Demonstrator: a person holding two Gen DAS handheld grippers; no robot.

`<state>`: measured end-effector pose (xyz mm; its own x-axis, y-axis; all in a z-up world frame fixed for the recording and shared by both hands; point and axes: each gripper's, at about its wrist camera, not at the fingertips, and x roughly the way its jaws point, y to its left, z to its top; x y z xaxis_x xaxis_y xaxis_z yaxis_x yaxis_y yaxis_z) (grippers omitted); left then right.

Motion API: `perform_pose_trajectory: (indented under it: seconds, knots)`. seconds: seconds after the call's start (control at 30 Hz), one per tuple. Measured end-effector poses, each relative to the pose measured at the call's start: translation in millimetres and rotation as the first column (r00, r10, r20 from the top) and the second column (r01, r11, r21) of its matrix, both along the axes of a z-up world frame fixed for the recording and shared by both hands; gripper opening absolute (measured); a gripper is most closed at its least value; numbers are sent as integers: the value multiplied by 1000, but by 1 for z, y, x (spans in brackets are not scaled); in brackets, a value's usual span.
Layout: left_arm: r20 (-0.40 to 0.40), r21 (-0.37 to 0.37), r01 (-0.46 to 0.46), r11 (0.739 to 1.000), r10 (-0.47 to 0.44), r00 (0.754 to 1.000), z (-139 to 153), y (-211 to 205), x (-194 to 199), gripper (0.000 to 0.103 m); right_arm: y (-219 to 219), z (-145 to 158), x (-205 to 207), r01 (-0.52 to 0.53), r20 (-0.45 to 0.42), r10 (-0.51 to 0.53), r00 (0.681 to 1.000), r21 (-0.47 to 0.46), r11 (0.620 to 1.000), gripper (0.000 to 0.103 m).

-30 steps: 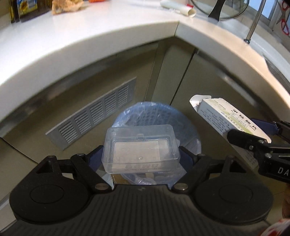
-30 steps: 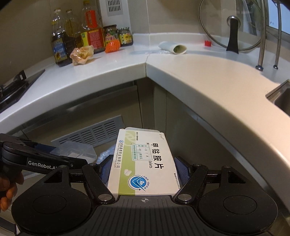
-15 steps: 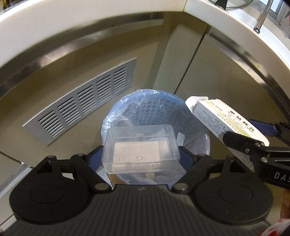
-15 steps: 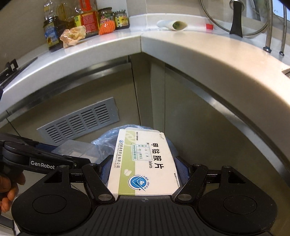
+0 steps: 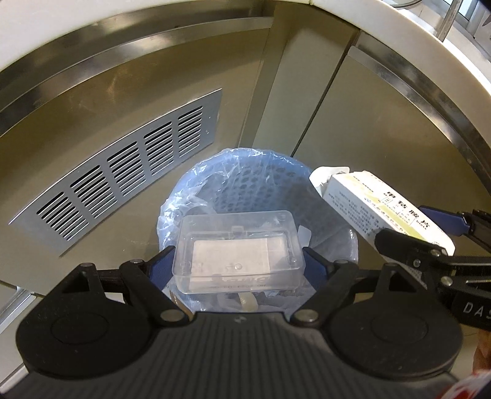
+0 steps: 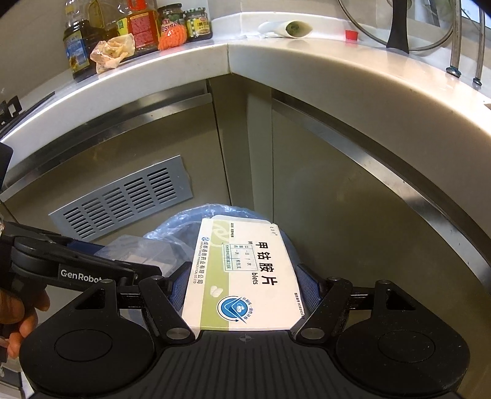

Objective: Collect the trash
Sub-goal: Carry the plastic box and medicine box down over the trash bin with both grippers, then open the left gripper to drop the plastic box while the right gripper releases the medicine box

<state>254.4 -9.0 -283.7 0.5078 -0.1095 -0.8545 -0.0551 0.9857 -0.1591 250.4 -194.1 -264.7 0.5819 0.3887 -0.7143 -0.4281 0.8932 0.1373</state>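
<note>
A: Left wrist view first. What is the left gripper [image 5: 238, 259] doing?

B: Its jaws are spread wide and pinch a clear plastic box [image 5: 237, 253] by its two short ends, the blue pads against the box walls. The box hangs right over the mouth of the trash bin [image 5: 196, 196], which is lined with a pale blue bag and sits on the floor at the cabinet corner.

A: And on the right of that view?

B: The right gripper [image 5: 420, 230] comes in from the right edge, clamped on a white medicine carton [image 5: 368, 202] whose open flap reaches the bin's right rim.

A: Now the right wrist view.

B: There the right gripper [image 6: 241, 285] has its jaws fairly wide, pressing both long sides of the medicine carton [image 6: 242, 270], printed face up. The bin [image 6: 184, 224] shows just beyond the carton's far end. The left gripper [image 6: 147, 264] enters from the left, held by a hand [image 6: 21, 310], with the clear box [image 6: 138, 251] in it.

A: Anything on the surface [image 6: 307, 55]?

B: Jars, a crumpled wrapper [image 6: 112, 50] and a white tube [image 6: 285, 29], far from both grippers.
</note>
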Motion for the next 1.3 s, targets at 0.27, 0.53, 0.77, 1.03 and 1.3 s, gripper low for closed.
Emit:
perform_pose_trajectory:
  seconds: [0.27,0.53,0.77,1.03,1.3]
  knots:
    - [0,10,12,1000,-12,1000,-6,1,10,84,-1,0,5,8,-1,-8,1000,-4,1000,71]
    - [13,13,-20,1000,20,1000,2,12,-4,84,2,-5,4,3,-7,-3,1000,0,1000,71]
    - [6,6,-70,997,70,997,8,26,-20,84,12,-9,4,-17,-4,17,1000,6,1000,71]
    - [11,7,-94,996,94,996,11,35,-27,84,25,-11,4,-38,-1,38,999,9,999,71]
    - [14,3,-111,994,110,994,14,44,-31,84,32,-15,5,-42,-7,42,999,12,999,71]
